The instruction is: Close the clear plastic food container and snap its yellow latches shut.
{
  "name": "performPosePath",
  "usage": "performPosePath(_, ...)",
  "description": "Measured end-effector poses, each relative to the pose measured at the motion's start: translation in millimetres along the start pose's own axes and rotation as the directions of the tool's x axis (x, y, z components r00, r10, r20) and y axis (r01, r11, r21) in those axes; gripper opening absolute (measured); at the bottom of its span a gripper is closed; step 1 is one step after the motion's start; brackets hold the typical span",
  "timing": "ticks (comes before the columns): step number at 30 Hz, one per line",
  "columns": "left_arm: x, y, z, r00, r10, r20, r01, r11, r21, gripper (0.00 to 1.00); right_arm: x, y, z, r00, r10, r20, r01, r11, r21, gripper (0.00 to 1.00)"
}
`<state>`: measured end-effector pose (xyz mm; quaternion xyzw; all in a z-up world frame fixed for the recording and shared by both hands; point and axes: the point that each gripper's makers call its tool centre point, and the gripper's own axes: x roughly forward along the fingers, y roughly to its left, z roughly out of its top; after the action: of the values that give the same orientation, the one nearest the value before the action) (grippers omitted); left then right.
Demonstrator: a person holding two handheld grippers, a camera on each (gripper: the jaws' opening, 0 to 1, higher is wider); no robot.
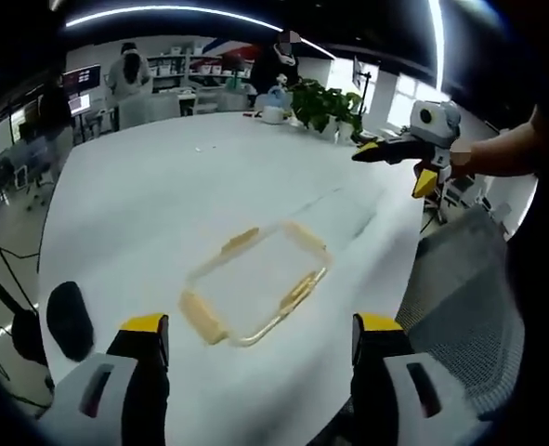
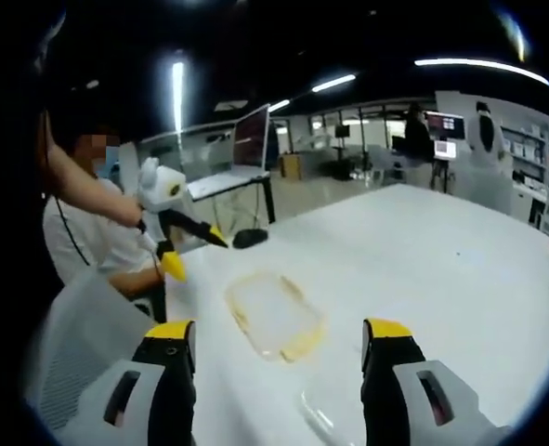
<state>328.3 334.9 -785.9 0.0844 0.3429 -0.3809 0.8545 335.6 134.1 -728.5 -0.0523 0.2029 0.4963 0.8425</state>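
In the left gripper view, the left gripper [image 1: 260, 348] stands nearest, its two yellow-tipped jaws wide apart with nothing between them. It is held above the near edge of the white table [image 1: 144, 195] and points down at the container [image 1: 255, 283], probably so the person can judge the approach before going down.

Just beyond the jaws lies the container, a clear box with yellow latches [image 1: 202, 318] along its rim. It rests flat on the table, turned at an angle to the view. The latches look folded outward, so I judge they are not snapped yet; if the lid already sits on the box I cannot tell, because the plastic is transparent.

Further to the right, the right gripper [image 1: 399, 163] is held by a hand over the table edge, well apart from the container, as if waiting. In its own view, the right gripper [image 2: 279, 358] has its jaws apart too, empty, aimed at the container [image 2: 272, 314] from the opposite side. Near its jaws, low on the table, a clear curved piece [image 2: 316, 413] shows; it may be the lid, but it is too faint to be sure. Across the container the left gripper [image 2: 195, 249] appears, also open.

At the far end stand a plant [image 1: 325, 107] and some people near shelves
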Motion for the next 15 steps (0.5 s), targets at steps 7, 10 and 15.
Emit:
performPosePath(7, 4, 5.1, -2.0, 1.000, -0.014, -0.025, 0.015, 1.000, 0.011, 0.81, 8, 2, -4.2, 0.998, 0.034, -0.043, -0.035, 0.999, -0.029, 0.72)
performPosePath(10, 4, 5.3, -2.8, 0.999, -0.020, -0.038, 0.021, 0.999, 0.025, 0.81, 9, 2, -5.7, 0.997, 0.043, -0.059, -0.046, 0.998, -0.042, 0.71)
performPosePath(15, 6, 7.4, -2.8, 0.998, -0.030, -0.053, 0.032, 0.999, 0.041, 0.80, 14, 2, -6.5, 0.995, 0.054, -0.082, -0.059, 0.996, -0.061, 0.70)
